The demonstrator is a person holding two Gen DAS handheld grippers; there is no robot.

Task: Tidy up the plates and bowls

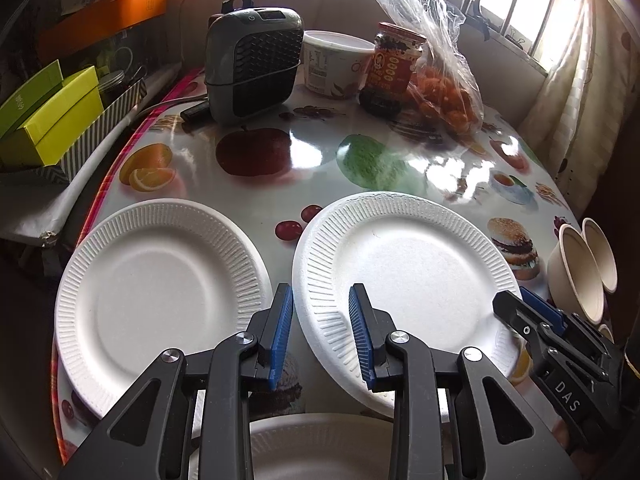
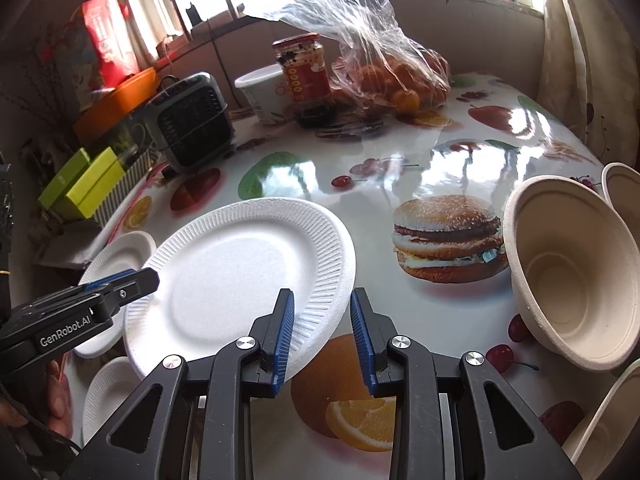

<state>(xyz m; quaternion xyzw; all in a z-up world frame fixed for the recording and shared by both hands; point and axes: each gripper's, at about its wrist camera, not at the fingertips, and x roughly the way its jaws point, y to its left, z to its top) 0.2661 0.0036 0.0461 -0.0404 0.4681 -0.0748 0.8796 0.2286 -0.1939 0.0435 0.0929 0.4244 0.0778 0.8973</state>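
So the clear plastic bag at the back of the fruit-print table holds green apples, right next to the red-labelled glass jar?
Not quite. The clear plastic bag holds orange fruit, not green apples; the right wrist view shows this best. The rest stands: it sits at the back of the fruit-print table, right next to the red-labelled glass jar.
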